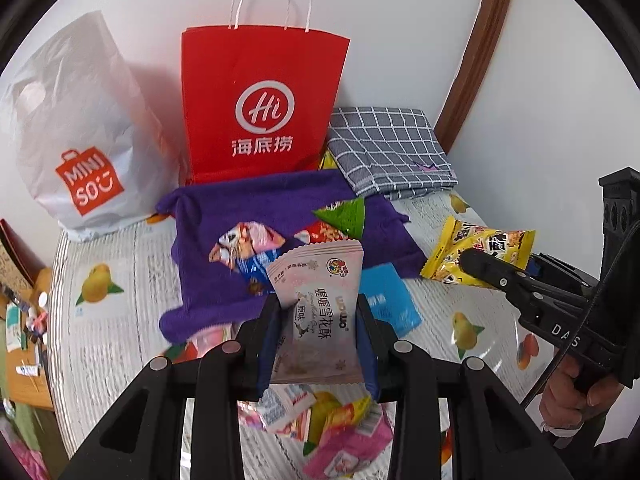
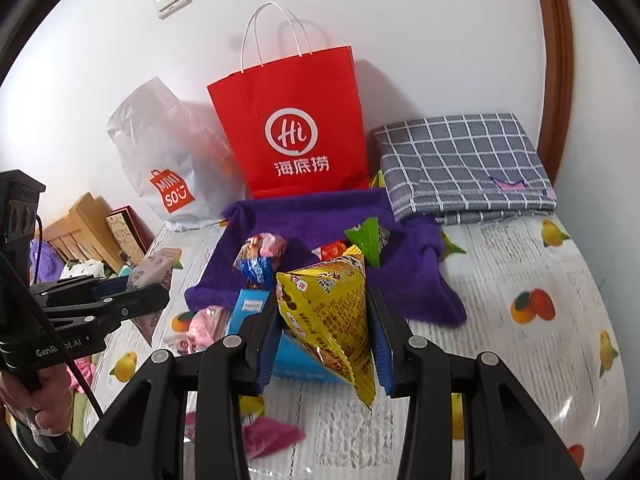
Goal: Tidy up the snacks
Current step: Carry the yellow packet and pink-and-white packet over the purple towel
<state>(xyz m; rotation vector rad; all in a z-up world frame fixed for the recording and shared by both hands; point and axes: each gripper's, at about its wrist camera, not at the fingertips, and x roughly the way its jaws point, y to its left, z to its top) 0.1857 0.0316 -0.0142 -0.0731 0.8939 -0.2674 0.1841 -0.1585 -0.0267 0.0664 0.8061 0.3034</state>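
Note:
My left gripper [image 1: 318, 316] is shut on a pale pink snack packet [image 1: 320, 300] and holds it above the table; it also shows in the right wrist view [image 2: 154, 270]. My right gripper [image 2: 324, 320] is shut on a yellow snack bag [image 2: 332, 312], which also shows in the left wrist view [image 1: 480, 252] at the right. Several loose snacks lie on a purple cloth [image 1: 224, 224]: a pink and blue packet [image 1: 248, 248], a green packet [image 1: 346, 218]. More pink and yellow packets [image 1: 340, 420] lie below my left gripper. A blue box [image 2: 248, 308] lies under the right gripper.
A red paper bag [image 1: 260, 100] stands upright against the white wall behind the cloth. A white Miniso plastic bag [image 1: 80, 140] stands to its left. A folded grey checked cloth [image 1: 388, 144] lies at the back right. The fruit-print tablecloth [image 2: 520, 280] covers the table.

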